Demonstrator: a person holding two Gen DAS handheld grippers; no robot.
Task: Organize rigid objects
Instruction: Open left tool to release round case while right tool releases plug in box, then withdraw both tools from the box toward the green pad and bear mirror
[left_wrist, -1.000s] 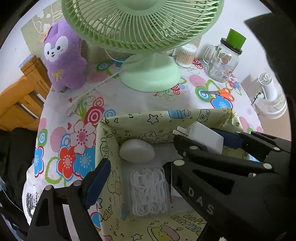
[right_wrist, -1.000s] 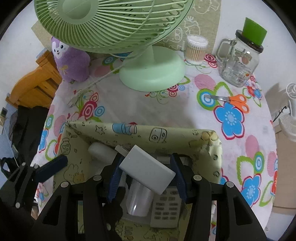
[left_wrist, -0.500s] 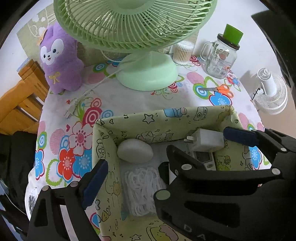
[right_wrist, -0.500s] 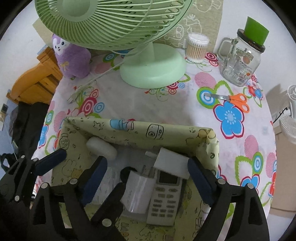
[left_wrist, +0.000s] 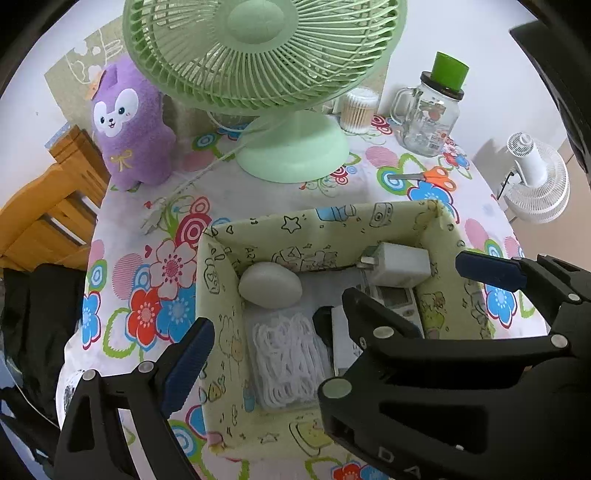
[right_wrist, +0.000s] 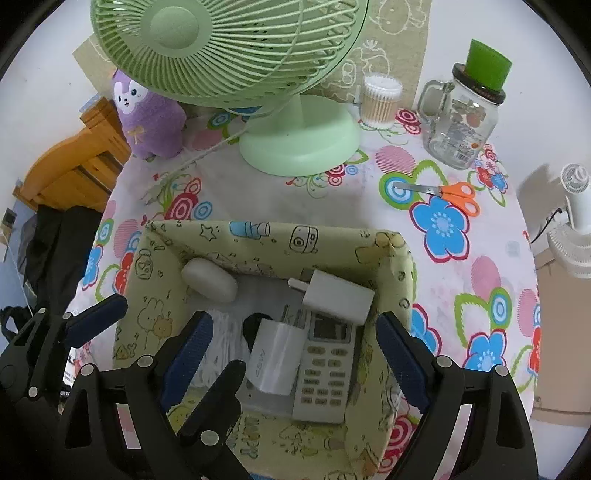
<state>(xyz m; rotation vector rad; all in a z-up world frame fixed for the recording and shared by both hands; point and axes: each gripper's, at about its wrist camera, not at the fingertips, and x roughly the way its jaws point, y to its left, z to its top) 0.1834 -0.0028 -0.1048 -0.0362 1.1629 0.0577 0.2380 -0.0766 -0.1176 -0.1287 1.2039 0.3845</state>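
Observation:
A pale green patterned box (left_wrist: 218, 295) (right_wrist: 147, 295) sits on the flowered table. In it lie a white charger block (right_wrist: 338, 295) (left_wrist: 400, 264), a grey remote (right_wrist: 325, 369), a second white adapter (right_wrist: 275, 360), a white oval case (right_wrist: 208, 280) (left_wrist: 269, 284) and a coiled white cable (left_wrist: 290, 363). My right gripper (right_wrist: 295, 358) is open and empty above the box's near half. My left gripper (left_wrist: 328, 314) is open; its left finger (left_wrist: 186, 363) is outside the box's left wall.
A green desk fan (right_wrist: 295, 144) stands behind the box, its cord trailing left. A purple plush (right_wrist: 151, 114), a cotton swab jar (right_wrist: 380, 101), a glass mug jar (right_wrist: 465, 118) and orange scissors (right_wrist: 448, 194) are at the back and right. A wooden chair (left_wrist: 40, 221) is left.
My right gripper opened and let go of the white charger block, which now lies in the box's far right corner. Both grippers have drawn back and up.

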